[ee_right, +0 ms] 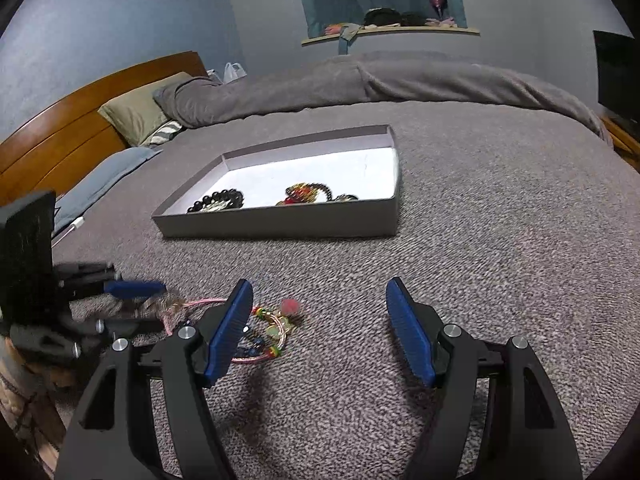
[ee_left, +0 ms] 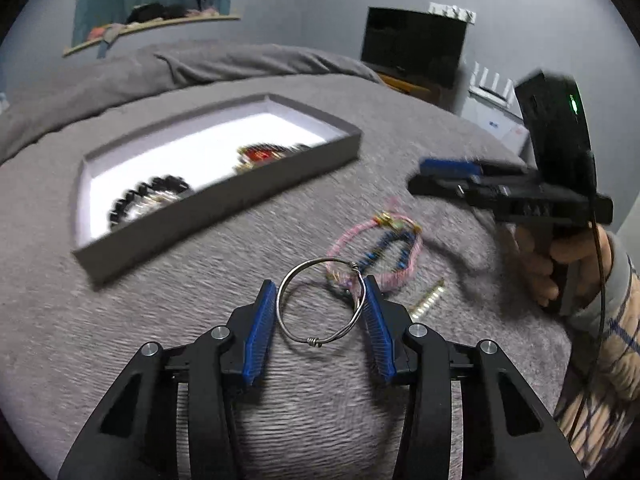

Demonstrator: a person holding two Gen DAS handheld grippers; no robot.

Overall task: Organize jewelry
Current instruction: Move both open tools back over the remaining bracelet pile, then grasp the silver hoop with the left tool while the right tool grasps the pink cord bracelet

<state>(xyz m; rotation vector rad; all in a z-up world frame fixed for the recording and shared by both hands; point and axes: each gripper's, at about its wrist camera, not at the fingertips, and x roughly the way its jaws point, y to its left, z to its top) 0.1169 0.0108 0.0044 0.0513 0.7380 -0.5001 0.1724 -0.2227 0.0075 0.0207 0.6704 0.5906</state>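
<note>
My left gripper (ee_left: 320,296) is shut on a silver wire bangle (ee_left: 320,306), held between its blue pads just above the grey bedspread. Beyond it lies a tangle of pink and blue bracelets (ee_left: 376,252), also in the right wrist view (ee_right: 264,332). A small gold bar piece (ee_left: 428,302) lies to their right. A grey box (ee_left: 224,208) with a white floor holds a black bead bracelet (ee_left: 148,200) and a red and gold piece (ee_left: 264,156). The box also shows in the right wrist view (ee_right: 280,224). My right gripper (ee_right: 320,312) is open and empty above the bedspread, right of the tangle.
The bed has a folded grey duvet (ee_right: 380,80), pillows (ee_right: 136,112) and a wooden headboard (ee_right: 80,120) at the far left. A black screen (ee_left: 412,46) stands past the bed's far corner. A wall niche shelf (ee_right: 388,28) holds dark items.
</note>
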